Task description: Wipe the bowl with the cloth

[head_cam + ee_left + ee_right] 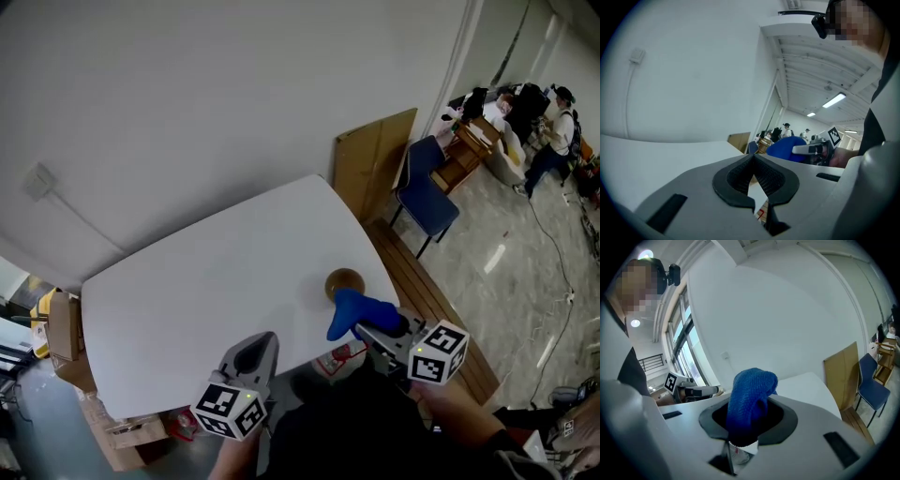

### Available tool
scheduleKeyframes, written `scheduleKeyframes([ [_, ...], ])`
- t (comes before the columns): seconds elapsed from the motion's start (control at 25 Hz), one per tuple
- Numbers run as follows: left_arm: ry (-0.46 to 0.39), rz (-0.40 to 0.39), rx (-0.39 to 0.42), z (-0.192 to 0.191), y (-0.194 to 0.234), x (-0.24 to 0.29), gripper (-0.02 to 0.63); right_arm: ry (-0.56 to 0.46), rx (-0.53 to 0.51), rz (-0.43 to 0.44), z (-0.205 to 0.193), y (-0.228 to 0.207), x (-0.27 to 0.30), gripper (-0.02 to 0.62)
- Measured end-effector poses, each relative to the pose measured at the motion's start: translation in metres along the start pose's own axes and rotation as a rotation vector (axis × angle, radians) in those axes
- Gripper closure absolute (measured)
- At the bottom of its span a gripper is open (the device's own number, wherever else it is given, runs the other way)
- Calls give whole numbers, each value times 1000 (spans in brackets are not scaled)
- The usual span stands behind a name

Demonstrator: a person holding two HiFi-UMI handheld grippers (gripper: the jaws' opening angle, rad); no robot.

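Setting: white table (187, 309) by a pale wall, blue chair (427, 199) beyond | bowl (344, 282): brown, near the table's right edge, unheld | right gripper (377, 327): clamped on blue cloth (352, 309), just short of the bowl | left gripper (257, 345): jaws together, empty | progress: wiping seemingly not begun (nothing blocks the bowl)

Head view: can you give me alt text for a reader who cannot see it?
The right gripper holds a blue cloth close to a small brown bowl near the edge of a white table. The left gripper, shut and empty, is at the table's near edge. A blue chair stands beyond.
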State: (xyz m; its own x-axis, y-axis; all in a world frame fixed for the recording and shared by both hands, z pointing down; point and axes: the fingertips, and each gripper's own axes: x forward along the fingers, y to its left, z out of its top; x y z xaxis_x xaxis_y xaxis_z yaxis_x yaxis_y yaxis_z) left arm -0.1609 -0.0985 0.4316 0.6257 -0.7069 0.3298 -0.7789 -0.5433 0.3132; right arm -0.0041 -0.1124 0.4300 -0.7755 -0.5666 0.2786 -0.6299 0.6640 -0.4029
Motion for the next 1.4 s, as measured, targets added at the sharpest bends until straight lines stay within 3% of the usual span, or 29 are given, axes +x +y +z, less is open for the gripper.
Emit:
scheduleKeyframes([
  [0.24, 54, -28, -19, -4, -7, 52, 594, 47, 50, -41, -16, -46, -4, 509],
  [0.56, 98, 26, -30, -22, 10, 115, 594, 148, 105, -23, -55, -100, 24, 509],
  [0.88, 161, 24, -87, -77, 25, 172, 593, 221, 135, -18, -96, -147, 52, 509],
  [1.32, 218, 18, -124, -129, 37, 242, 585, 251, 131, -9, -125, -173, 73, 509],
  [1.4, 246, 26, -120, -137, 38, 249, 532, 257, 145, -8, -130, -175, 73, 509],
])
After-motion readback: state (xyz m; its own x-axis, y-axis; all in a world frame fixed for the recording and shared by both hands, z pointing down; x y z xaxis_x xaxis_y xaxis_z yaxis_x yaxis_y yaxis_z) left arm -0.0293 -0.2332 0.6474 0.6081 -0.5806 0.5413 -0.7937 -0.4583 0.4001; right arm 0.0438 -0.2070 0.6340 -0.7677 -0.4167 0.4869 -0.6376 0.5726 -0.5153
